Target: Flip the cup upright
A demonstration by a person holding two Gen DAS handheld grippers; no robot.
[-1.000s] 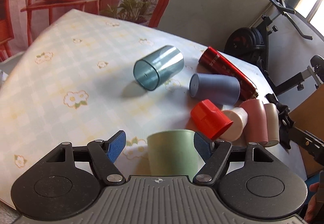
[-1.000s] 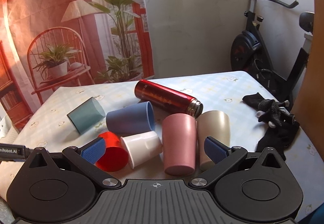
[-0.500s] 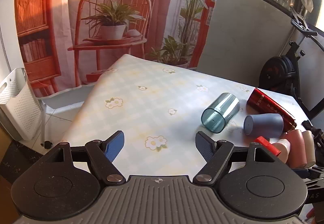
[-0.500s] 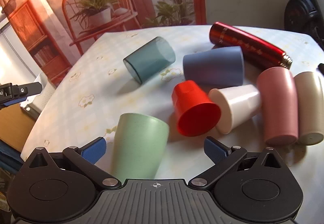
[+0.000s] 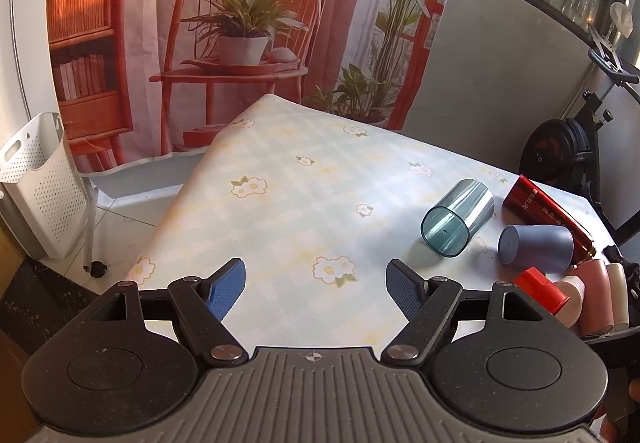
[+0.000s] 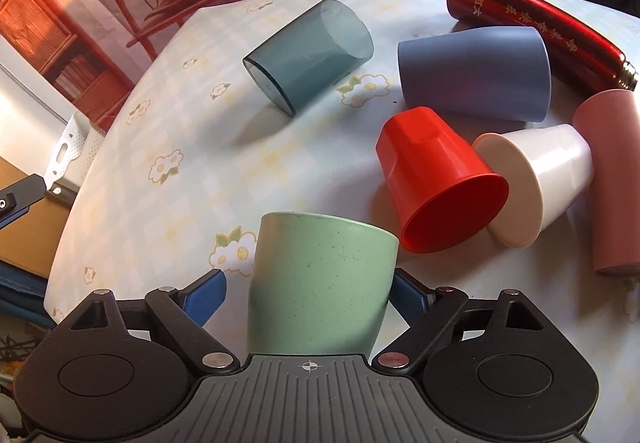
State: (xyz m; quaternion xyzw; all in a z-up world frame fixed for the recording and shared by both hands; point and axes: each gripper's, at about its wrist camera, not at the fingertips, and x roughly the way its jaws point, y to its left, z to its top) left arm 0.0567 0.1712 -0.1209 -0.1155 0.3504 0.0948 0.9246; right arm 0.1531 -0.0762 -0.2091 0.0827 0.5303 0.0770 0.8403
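Red flask (image 6: 540, 31) with gold characters, illegible; right claw (image 6: 308, 299) around green cup (image 6: 320, 283)

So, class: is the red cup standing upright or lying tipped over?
Tipped over. The red cup lies on its side on the table, its open mouth facing the camera, its base pointing away toward the blue-grey cup.

Pale green speckled cup (image 6: 320, 283), red cup (image 6: 436, 187), slate-blue cup (image 6: 476, 73), and a flowered check tablecloth (image 6: 192, 147).
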